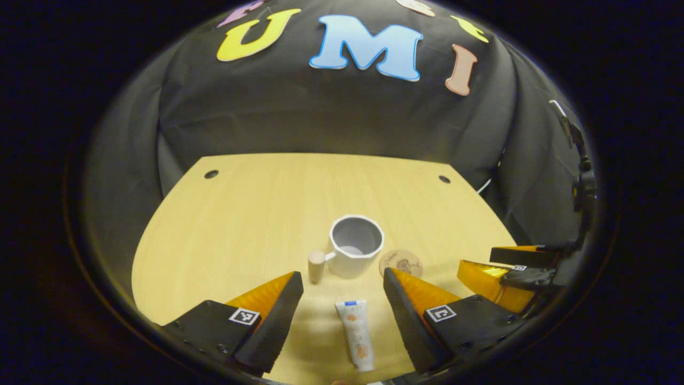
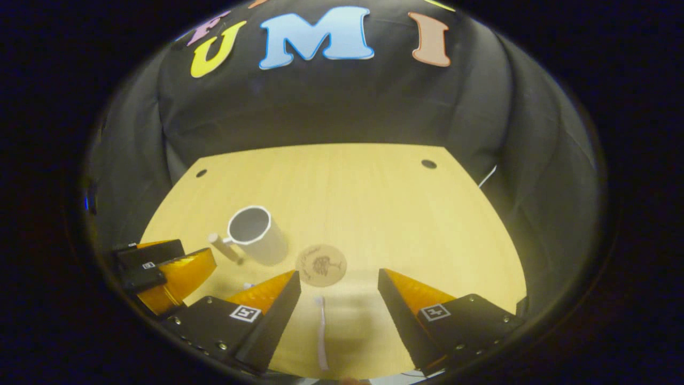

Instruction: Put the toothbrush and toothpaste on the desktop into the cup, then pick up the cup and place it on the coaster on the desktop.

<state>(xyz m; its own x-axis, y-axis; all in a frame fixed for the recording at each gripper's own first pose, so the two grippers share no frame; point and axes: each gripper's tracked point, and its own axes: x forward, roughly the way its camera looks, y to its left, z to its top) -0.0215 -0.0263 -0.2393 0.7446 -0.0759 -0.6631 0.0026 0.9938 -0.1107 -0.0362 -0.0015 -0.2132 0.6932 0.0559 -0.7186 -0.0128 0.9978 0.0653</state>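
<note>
A white cup (image 1: 356,242) with a wooden handle (image 1: 317,266) stands upright on the wooden desktop (image 1: 256,214), with a round cork coaster (image 1: 401,262) just to its right. A white toothpaste tube (image 1: 356,333) lies on the desk between the fingers of my left gripper (image 1: 343,283), which is open above it. In the right gripper view the cup (image 2: 255,234) is at the left and the coaster (image 2: 321,264) sits ahead. A pale toothbrush (image 2: 321,331) lies lengthwise between the fingers of my right gripper (image 2: 339,286), also open. The right gripper (image 1: 497,272) shows at the right of the left gripper view.
The black cloth wall surrounds the desk on three sides. Two small round holes (image 1: 211,174) (image 1: 444,179) mark the desk's far corners. A white cable (image 2: 487,176) hangs at the desk's right edge. The left gripper (image 2: 160,270) shows at the left of the right gripper view.
</note>
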